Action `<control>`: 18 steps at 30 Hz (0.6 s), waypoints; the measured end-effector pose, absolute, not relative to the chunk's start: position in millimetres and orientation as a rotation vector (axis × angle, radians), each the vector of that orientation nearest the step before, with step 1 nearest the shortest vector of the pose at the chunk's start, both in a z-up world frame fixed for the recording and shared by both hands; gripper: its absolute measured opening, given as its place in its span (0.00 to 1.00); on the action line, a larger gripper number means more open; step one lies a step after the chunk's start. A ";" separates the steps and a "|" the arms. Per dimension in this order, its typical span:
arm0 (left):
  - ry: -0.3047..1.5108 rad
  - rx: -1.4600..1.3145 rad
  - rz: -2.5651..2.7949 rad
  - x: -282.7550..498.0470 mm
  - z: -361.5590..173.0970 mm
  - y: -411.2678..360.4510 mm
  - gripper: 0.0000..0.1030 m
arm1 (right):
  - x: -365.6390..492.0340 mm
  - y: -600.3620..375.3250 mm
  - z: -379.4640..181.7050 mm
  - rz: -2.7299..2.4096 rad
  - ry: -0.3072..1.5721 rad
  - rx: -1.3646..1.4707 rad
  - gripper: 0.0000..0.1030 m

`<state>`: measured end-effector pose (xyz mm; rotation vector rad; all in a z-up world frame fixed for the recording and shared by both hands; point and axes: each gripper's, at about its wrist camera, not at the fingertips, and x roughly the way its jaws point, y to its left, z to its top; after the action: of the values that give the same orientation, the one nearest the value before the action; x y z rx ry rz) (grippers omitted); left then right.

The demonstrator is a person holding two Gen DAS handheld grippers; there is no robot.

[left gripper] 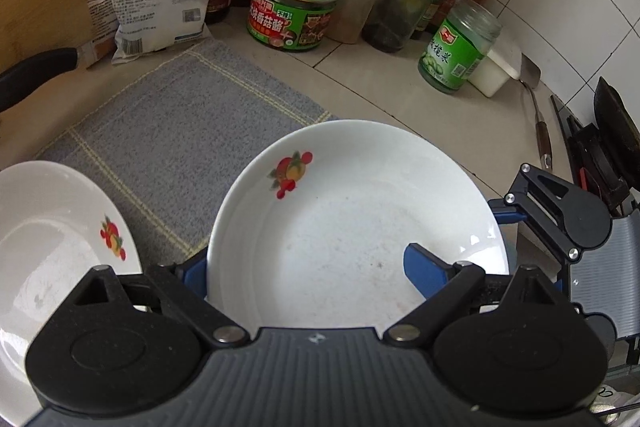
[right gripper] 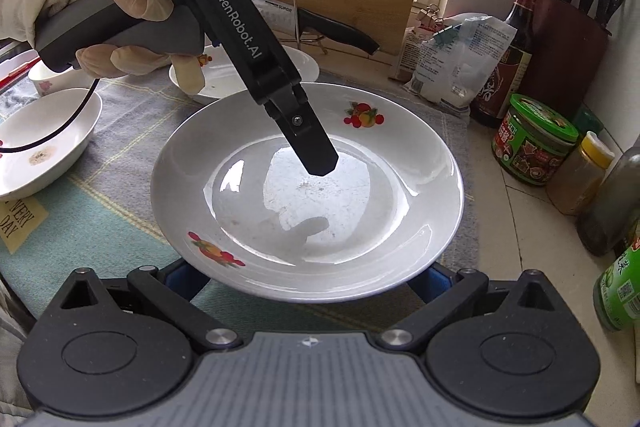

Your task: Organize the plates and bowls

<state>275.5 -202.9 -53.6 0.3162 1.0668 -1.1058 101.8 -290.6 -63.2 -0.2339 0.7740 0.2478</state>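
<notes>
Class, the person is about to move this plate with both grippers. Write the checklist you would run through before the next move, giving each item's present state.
1. Left gripper grip on the plate: one finger inside it, one outside the rim; pressure: cannot tell.
2. Right gripper grip: fingertips hidden under the plate's near rim: cannot tell.
3. Plate empty: ok.
4. Gap to the second plate: cloth shows between them: ok.
5. Jars stand apart from the plate: ok.
6. Cable hangs across the bowl: not ok.
</notes>
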 end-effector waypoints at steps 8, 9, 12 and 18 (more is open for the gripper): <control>1.074 0.327 -1.113 289.7 -67.7 -228.3 0.91 | 118.7 -312.8 -72.9 0.230 0.800 -0.215 1.00; 1.073 0.329 -1.114 290.9 -69.0 -230.7 0.91 | 121.0 -315.9 -74.3 0.228 0.805 -0.210 1.00; 1.078 0.327 -1.116 294.7 -72.4 -236.8 0.91 | 126.8 -322.0 -78.1 0.220 0.815 -0.205 1.00; 1.087 0.336 -1.114 299.3 -77.8 -243.0 0.91 | 131.3 -326.5 -83.9 0.215 0.831 -0.195 1.00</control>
<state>299.3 -243.0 -77.8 0.3358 1.0867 -1.1135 131.3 -326.5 -83.9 -0.1950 0.8306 0.2152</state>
